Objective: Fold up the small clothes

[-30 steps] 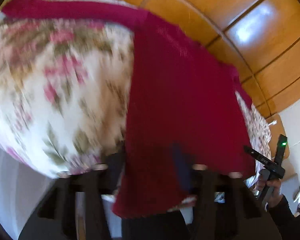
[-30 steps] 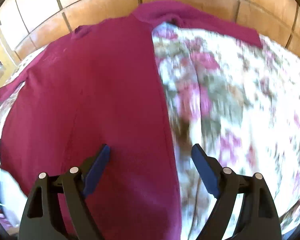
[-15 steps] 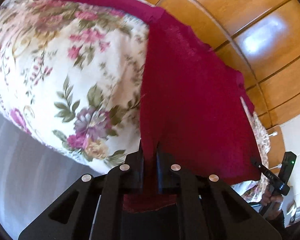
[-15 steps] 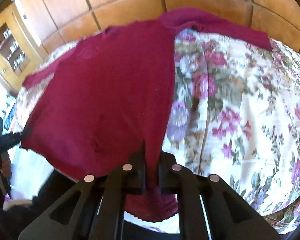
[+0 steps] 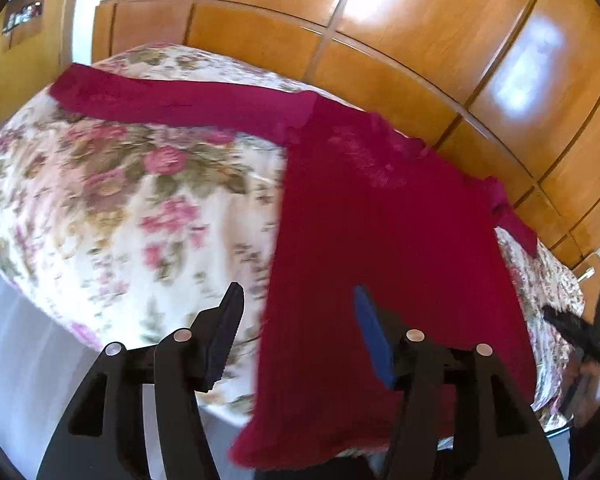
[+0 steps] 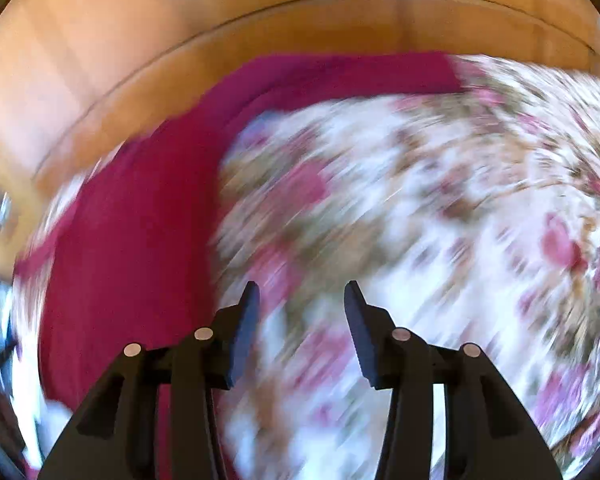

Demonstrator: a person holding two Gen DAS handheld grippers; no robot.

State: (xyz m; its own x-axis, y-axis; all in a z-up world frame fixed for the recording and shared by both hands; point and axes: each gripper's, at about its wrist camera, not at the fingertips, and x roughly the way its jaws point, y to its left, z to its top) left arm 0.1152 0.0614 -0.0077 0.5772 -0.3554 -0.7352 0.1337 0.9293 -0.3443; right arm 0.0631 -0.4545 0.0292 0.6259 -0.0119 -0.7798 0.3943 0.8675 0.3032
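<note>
A dark red long-sleeved sweater (image 5: 380,240) lies spread flat on a floral bedspread (image 5: 120,208), one sleeve stretched out to the far left. My left gripper (image 5: 298,308) is open, its fingers straddling the sweater's near left edge above the hem. In the blurred right wrist view the sweater (image 6: 132,248) lies to the left. My right gripper (image 6: 300,304) is open and empty over the bare floral bedspread (image 6: 440,240), just right of the sweater's edge.
Wooden wardrobe doors (image 5: 420,40) run behind the bed. The bed's near edge drops to a pale floor (image 5: 16,360) at the left. The right gripper and the hand holding it (image 5: 580,344) show at the sweater's far right corner.
Both grippers were shut on the sweater's hem corners half a second ago. Both have now opened and let go. The right gripper has swung right, off the sweater.
</note>
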